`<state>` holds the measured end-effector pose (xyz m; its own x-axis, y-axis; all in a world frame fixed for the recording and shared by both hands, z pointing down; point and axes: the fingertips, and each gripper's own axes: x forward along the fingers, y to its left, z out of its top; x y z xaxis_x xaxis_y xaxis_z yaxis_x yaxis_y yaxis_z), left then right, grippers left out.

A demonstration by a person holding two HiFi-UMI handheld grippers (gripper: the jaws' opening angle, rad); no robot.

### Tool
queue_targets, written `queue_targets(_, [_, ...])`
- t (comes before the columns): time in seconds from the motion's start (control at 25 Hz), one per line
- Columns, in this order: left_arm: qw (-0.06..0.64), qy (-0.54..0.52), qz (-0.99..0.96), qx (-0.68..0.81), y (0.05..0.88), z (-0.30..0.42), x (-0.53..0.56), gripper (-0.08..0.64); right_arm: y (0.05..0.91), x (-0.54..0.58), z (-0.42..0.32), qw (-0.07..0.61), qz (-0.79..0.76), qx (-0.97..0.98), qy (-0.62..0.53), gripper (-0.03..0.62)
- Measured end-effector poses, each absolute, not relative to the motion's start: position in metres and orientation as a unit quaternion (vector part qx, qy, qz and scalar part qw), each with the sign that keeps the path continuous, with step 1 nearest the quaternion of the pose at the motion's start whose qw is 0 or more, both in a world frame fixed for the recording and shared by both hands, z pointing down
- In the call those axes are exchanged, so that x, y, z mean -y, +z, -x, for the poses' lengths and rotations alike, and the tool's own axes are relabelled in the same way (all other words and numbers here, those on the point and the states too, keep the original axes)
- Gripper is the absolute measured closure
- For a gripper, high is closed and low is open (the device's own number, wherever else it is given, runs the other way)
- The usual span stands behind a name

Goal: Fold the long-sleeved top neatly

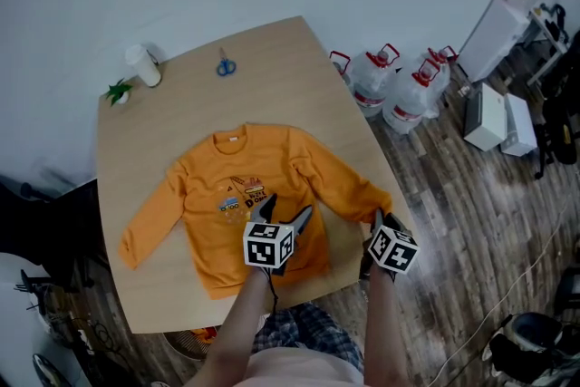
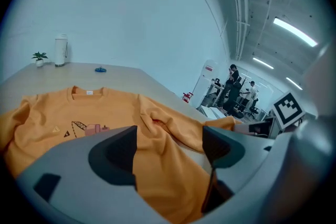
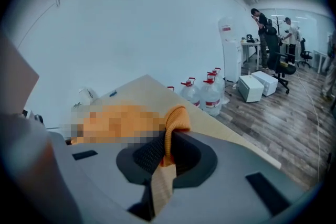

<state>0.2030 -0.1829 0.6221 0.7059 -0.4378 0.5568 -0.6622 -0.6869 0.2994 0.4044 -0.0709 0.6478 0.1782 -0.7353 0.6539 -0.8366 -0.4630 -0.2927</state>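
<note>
Clamping the ribbed cuff (image 3: 176,122) of the top's right-hand sleeve (image 1: 340,181), the right gripper (image 3: 165,153) has its jaws pressed together on the knit at the table's near right edge. From that pinch the sleeve's long axis runs up and leftward to the shoulder, so the body of the orange long-sleeved top (image 1: 240,181) lies to the left of this gripper and slightly beyond it. Any fold of the sleeve would probably have to sweep that way. The left gripper (image 1: 285,213) sits nearer the garment's middle, jaws wide apart above the lower chest, with cloth showing below and between them but nothing pinched. It stands in the likely path of the sleeve. The other sleeve (image 1: 149,217) lies flat and angled out at the far left. Blue scissors (image 1: 226,65), a white cup (image 1: 143,65) and a small plant (image 1: 118,91) sit well apart at the far end of the wooden table (image 1: 290,68), clear of the work.
</note>
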Motion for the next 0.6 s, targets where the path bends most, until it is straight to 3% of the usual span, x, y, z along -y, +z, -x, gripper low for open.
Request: queue_targets(0.6, [0.265,0.183,-0.841,0.434,0.594,-0.093,0.258,0.17,0.571,0.19,-0.33,0.078,-0.696,0.639,0.318,0.555])
